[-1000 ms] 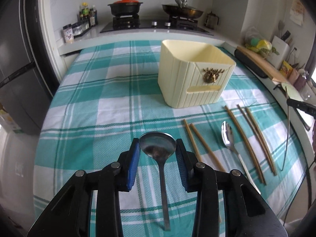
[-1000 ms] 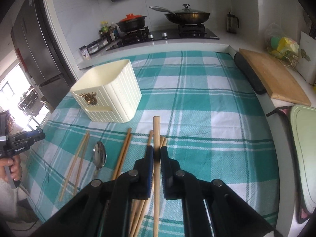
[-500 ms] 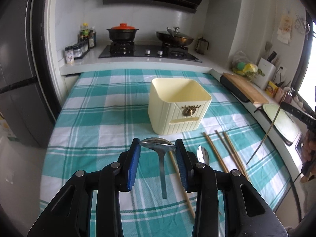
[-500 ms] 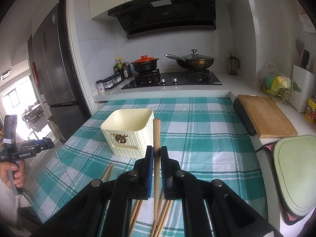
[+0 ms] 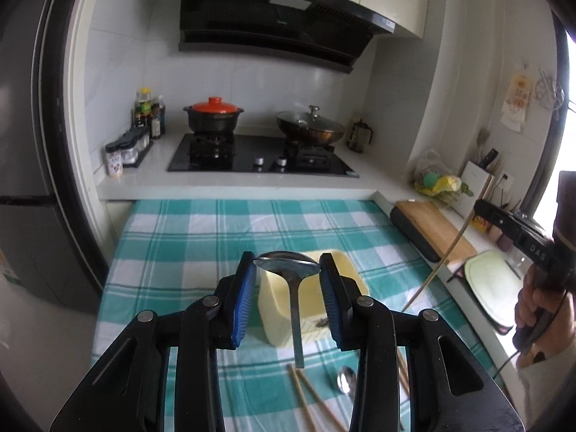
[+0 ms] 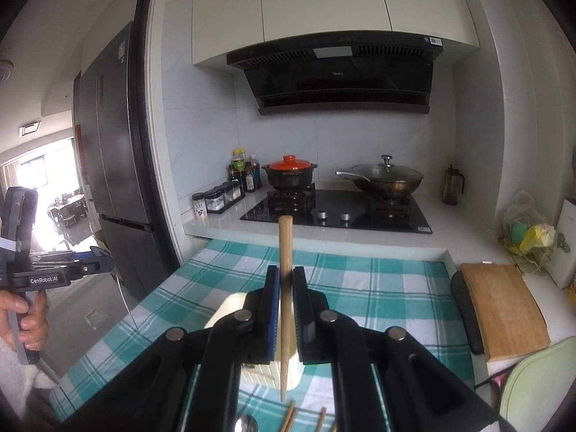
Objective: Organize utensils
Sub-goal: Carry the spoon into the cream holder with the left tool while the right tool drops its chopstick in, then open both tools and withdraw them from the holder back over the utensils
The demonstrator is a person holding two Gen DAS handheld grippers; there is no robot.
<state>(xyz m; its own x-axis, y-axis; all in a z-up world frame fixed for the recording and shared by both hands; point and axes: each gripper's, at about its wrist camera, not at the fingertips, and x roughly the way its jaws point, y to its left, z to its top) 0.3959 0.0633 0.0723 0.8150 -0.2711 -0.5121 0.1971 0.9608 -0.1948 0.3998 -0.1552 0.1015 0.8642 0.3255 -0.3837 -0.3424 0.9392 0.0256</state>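
Steel ladle-shaped spoon [image 5: 293,288], bowl clamped between the left gripper [image 5: 288,270] jaws at frame centre, handle hanging toward the cream ribbed plastic holder [image 5: 345,289] — likely for dropping in. Right view: right gripper [image 6: 286,280] jaws clamp a wooden chopstick [image 6: 286,288] upright, tip down over the holder at lower centre.

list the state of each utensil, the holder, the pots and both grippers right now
left gripper: shut on ladle
ladle: lifted, handle hanging down
right gripper: shut on chopstick
chopstick: lifted, upright
holder: upright, open top
spoon: lying on tablecloth
clay pot: lidded
wok: lidded
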